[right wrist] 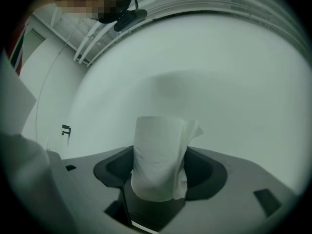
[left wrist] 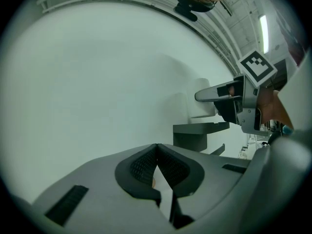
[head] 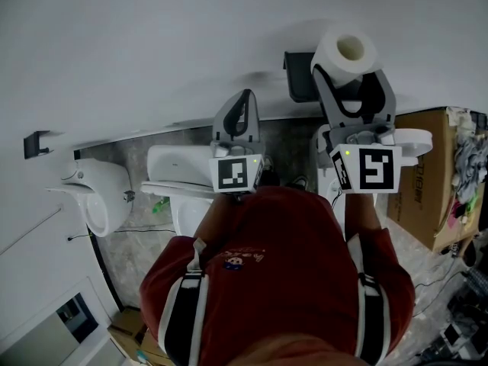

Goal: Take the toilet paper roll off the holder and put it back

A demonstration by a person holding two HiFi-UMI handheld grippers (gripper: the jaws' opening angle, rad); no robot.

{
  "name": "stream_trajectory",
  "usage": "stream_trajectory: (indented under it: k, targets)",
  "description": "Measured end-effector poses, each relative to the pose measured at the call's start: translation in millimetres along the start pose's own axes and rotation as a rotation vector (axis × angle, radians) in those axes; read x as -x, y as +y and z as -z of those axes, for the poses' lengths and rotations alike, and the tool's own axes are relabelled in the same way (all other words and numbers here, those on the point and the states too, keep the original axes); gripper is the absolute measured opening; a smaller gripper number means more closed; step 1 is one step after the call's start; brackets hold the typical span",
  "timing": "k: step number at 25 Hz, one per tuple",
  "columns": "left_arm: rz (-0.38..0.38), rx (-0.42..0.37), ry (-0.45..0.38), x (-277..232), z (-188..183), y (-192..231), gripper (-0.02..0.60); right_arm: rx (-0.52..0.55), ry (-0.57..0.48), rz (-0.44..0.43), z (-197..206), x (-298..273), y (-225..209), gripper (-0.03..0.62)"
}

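Note:
The white toilet paper roll (head: 347, 52) is off the holder, with my right gripper (head: 349, 73) shut on it and raised in front of the white wall. In the right gripper view the roll (right wrist: 158, 160) stands upright between the dark pads, a loose sheet hanging at its right side. The dark grey holder (head: 299, 75) is fixed to the wall just left of the roll, and it also shows in the left gripper view as a holder (left wrist: 197, 133) shelf. My left gripper (head: 245, 101) is shut with nothing in it, its pads (left wrist: 146, 167) meeting at the tip.
A white toilet (head: 171, 178) stands below the left gripper, and a white wall-hung fixture (head: 99, 197) is to its left. A cardboard box (head: 435, 181) sits at the right. A small dark hook (head: 34, 143) is on the wall far left.

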State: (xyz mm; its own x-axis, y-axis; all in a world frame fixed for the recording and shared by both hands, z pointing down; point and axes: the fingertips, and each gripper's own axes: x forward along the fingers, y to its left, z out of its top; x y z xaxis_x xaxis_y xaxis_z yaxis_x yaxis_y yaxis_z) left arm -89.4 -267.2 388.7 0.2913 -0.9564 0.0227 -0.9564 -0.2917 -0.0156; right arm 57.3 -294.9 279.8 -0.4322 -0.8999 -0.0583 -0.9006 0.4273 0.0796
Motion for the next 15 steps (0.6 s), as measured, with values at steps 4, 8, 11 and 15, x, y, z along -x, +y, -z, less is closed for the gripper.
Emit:
stream_trajectory:
  k: [4, 8, 11, 15]
  targets:
    - [0.009, 0.007, -0.014, -1, -1, -3, 0.014, 0.055, 0.031, 0.008, 4, -3, 4, 0.318]
    - [0.008, 0.001, -0.007, 0, 1, -3, 0.014, 0.098, 0.064, 0.018, 7, -6, 7, 0.318]
    - [0.008, 0.003, -0.013, 1, 0, -3, 0.014, 0.120, 0.131, 0.037, 14, -6, 8, 0.318]
    - [0.004, 0.018, -0.008, 1, 2, 0, 0.014, 0.167, 0.186, 0.047, 19, -10, 12, 0.321]
